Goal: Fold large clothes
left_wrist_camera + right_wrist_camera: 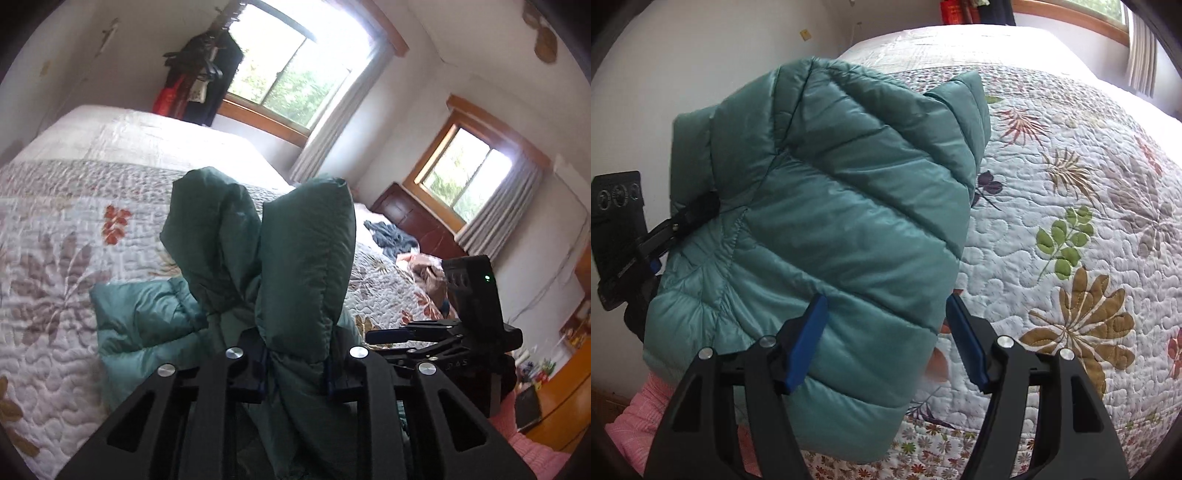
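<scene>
A teal quilted puffer jacket (820,221) hangs folded above the floral bedspread (1071,206). In the left wrist view my left gripper (295,373) is shut on a bunched edge of the jacket (291,266), which puffs up in two lobes between the fingers. In the right wrist view my right gripper (886,343) stands open, its blue pads (809,343) wide apart around the jacket's lower part without pinching it. The left gripper (679,225) shows there at the jacket's left edge. The right gripper (436,332) appears at the right in the left wrist view.
The bed with its quilt (74,229) fills most of the room. Loose clothes (395,236) lie at its far side by a dark wooden headboard (417,221). Hanging clothes (199,77) are beside a window. A pink sleeve (635,424) shows at lower left.
</scene>
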`<state>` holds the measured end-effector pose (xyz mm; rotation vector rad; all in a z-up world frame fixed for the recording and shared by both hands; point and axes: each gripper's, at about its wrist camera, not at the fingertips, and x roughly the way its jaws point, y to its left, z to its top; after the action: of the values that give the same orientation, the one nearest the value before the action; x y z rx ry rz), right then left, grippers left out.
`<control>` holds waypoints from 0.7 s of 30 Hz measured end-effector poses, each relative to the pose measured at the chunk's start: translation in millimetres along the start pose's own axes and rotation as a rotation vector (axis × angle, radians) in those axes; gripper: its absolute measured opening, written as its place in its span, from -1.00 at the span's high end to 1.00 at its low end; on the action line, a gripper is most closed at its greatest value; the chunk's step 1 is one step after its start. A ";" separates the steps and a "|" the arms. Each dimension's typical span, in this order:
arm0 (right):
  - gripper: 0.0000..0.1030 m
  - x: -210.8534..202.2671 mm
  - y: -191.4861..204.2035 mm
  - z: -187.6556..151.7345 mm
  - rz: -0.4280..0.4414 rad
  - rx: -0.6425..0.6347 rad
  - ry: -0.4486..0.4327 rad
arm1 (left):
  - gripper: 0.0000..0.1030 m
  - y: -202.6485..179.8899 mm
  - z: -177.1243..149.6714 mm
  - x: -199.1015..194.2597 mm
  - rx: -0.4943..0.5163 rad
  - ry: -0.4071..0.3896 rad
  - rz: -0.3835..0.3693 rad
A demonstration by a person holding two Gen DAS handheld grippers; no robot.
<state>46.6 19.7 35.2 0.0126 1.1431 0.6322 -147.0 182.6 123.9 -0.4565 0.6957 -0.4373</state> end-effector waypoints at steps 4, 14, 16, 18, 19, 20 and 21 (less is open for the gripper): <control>-0.30 8.1 16.4 -3.1 0.008 -0.038 0.027 | 0.52 46.2 -15.3 -9.3 -0.134 0.001 -0.036; -0.41 44.4 28.5 0.3 -0.014 -0.050 0.093 | 0.05 109.5 -37.6 3.9 -0.235 0.068 -0.030; -0.41 44.8 25.6 -0.6 -0.024 -0.050 0.100 | 0.01 109.2 -35.8 3.4 -0.234 0.080 -0.021; -0.37 38.4 28.0 0.5 -0.037 -0.057 0.094 | -0.04 104.0 -33.6 -1.7 -0.217 0.081 0.006; -0.33 34.6 30.1 1.1 -0.047 -0.064 0.084 | -0.07 101.3 -30.3 -5.2 -0.205 0.077 0.030; -0.30 27.3 33.1 1.9 -0.056 -0.073 0.070 | -0.12 99.0 -26.2 -9.2 -0.193 0.071 0.059; -0.30 19.0 38.5 4.7 -0.058 -0.085 0.051 | -0.14 94.6 -23.4 -13.2 -0.184 0.063 0.074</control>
<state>37.8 61.9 33.6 -0.1090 1.1611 0.6322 -150.5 260.7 64.2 -0.5904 0.8155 -0.3198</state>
